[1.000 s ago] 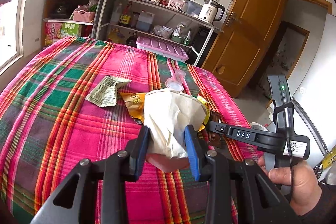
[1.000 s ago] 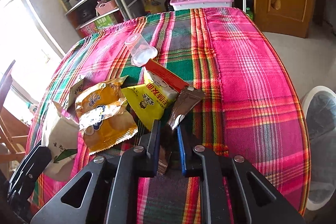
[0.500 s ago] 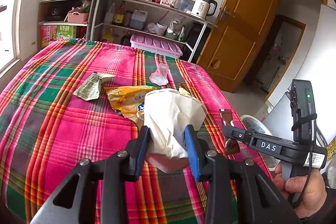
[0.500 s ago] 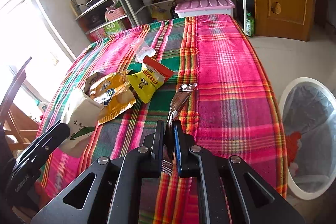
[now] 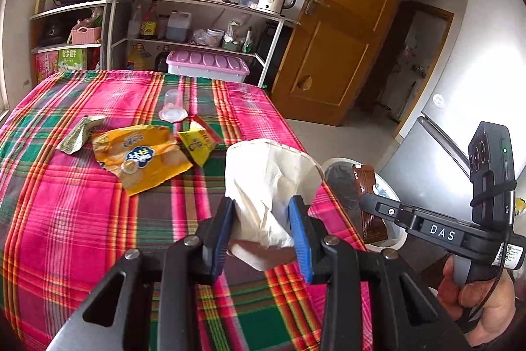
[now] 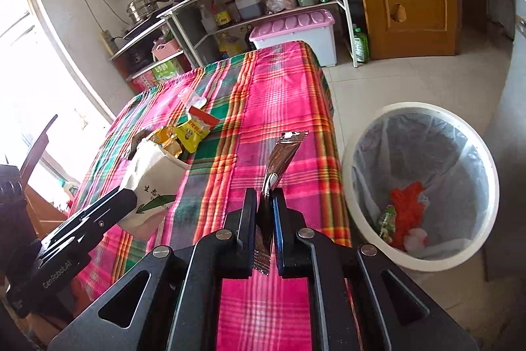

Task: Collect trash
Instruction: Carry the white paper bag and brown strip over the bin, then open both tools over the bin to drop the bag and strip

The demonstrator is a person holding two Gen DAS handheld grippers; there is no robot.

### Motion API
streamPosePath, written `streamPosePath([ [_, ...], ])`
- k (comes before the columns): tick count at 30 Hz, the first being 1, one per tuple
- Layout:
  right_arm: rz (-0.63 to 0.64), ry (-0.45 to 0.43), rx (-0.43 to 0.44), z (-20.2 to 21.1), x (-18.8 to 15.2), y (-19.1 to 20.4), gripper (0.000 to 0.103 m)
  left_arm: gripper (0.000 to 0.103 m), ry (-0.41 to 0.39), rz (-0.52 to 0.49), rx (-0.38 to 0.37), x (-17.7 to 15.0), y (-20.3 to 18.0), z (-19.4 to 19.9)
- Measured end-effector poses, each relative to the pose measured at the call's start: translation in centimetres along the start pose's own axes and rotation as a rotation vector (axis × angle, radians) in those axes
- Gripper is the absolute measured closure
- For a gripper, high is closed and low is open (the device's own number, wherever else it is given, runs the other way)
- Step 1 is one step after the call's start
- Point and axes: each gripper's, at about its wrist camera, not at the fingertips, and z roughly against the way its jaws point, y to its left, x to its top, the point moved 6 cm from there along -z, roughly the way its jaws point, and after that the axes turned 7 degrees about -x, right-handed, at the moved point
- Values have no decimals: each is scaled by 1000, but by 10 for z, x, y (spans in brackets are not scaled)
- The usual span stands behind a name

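Note:
My left gripper (image 5: 263,219) is shut on a crumpled white paper bag (image 5: 269,183), held above the plaid tablecloth (image 5: 82,219) near its right edge. The same bag (image 6: 154,173) shows at the left of the right wrist view. My right gripper (image 6: 264,209) is shut on a thin brown foil wrapper (image 6: 282,153) that stands up between its pads, above the cloth's right edge. That wrapper (image 5: 366,196) hangs beside the bag in the left wrist view. A white bin (image 6: 361,134) with a clear liner stands on the floor to the right, with some trash inside.
On the cloth lie an orange snack bag (image 5: 141,157), a yellow packet (image 5: 197,143), a green-grey wrapper (image 5: 77,134) and a clear plastic cup (image 5: 172,109). Shelves with kitchenware (image 5: 197,22) and a pink-lidded box (image 5: 207,63) stand behind. A wooden door (image 5: 338,32) is at the right.
Both grippers have lifted their loads and carried them rightwards towards the table's edge. The bin has come fully into the right wrist view. The brown wrapper has left the cloth.

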Motion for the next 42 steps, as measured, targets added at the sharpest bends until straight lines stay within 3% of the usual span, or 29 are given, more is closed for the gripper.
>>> streamPosePath([
  [18,-141,-6,-80,13,-5,-104,94,66,102,-114,-119,7,-100,-82],
  [30,-210,35,-135,-12,-6,-156,94,66,186,-119,-161,7,-125,-149],
  [42,-265,68,-162,-29,-6,-182,90,63,256,-92,-171,-5,-133,-183],
])
